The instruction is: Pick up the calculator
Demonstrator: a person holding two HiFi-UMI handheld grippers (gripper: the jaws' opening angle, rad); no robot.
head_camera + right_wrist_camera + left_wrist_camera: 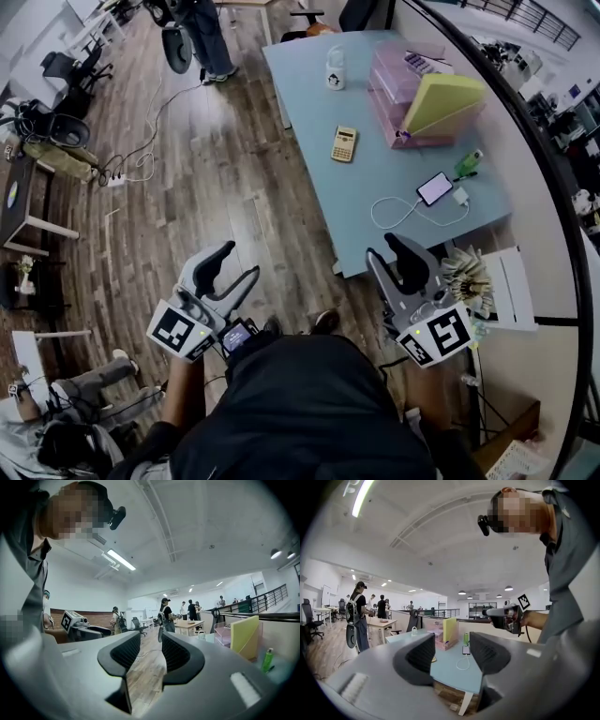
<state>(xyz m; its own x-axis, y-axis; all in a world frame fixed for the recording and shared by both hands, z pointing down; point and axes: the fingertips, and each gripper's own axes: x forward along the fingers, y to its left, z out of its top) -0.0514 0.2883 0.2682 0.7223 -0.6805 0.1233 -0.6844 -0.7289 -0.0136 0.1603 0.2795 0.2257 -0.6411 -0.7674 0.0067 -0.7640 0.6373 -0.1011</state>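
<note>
Calc, place: calculator [344, 143] lies flat on the table [314, 103], close to the tabletop's left edge in head view and abt halfway along it. Box [412, 103] is near on its right, not touching. Jar [335, 68] stands toward the far edge, phone [434, 187] toward the near right corner.
Calc, look: pale yellow case, small rectangle, dark display strip at its far end, rows of keys below. Print is too small to read.
Handling (my guess): light, stiff plastic and thin. Smooth shell, so it can slide on the tabletop or slip in the pads. Display and keys are prob. the weak parts.
Where to grip (my guess): across the two long side edges, near the middle, jaws coming from above. It lies flat w/ no gap under it, so the pads must reach down to the tabletop.
Left gripper [236, 262]: released, jaws wide apart, nothing btw them. Over the floor, well apart from the table.
Right gripper [388, 251]: also empty, jaws apart by a narrow gap only. It is just before the table's near edge.
</note>
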